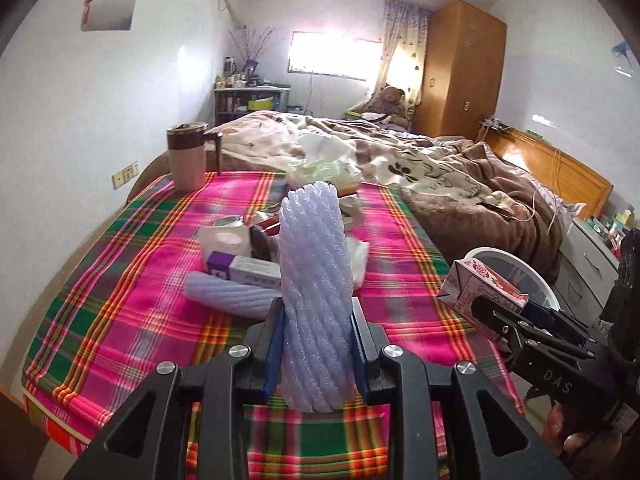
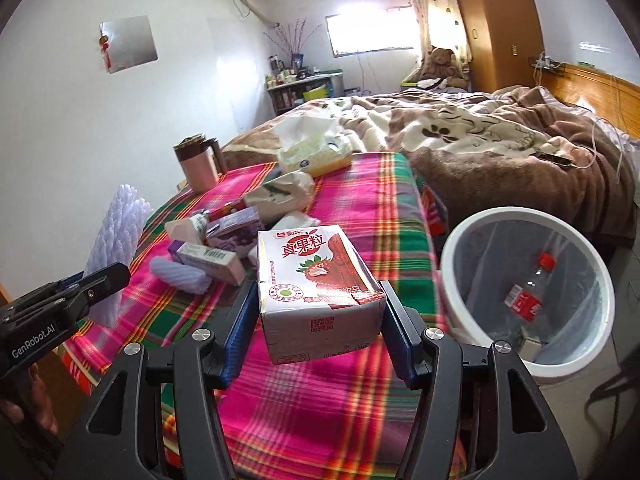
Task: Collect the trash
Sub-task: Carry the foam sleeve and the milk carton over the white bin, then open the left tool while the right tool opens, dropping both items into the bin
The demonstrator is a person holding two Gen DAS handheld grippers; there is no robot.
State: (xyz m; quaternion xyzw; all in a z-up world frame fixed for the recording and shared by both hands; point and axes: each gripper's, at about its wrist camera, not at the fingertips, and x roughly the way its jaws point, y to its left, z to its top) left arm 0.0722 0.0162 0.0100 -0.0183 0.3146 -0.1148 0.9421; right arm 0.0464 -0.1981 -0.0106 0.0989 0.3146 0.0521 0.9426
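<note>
My left gripper (image 1: pixel 316 305) is shut on a lavender foam net sleeve (image 1: pixel 316 264) that stands upright between its blue pads, above the plaid-covered table (image 1: pixel 132 288). My right gripper (image 2: pixel 318 292) is shut on a strawberry milk carton (image 2: pixel 316 280), pads pressing on both of its sides. Each gripper shows in the other's view: the right gripper (image 1: pixel 494 310) with the carton (image 1: pixel 476 284) at the right, the left gripper (image 2: pixel 106 280) with the sleeve (image 2: pixel 116 236) at the left. A white round trash bin (image 2: pixel 520 214) stands on the floor to the right of the table, a clear bottle (image 2: pixel 528 296) inside.
On the table lie a second foam sleeve (image 1: pixel 228 294), a purple-and-white box (image 1: pixel 244 270), crumpled wrappers, a tissue pack (image 1: pixel 324 172) and a pink lidded mug (image 1: pixel 188 156). A bed with a brown blanket (image 2: pixel 500 140) lies behind. The bin's rim (image 1: pixel 520 264) is beside the right gripper.
</note>
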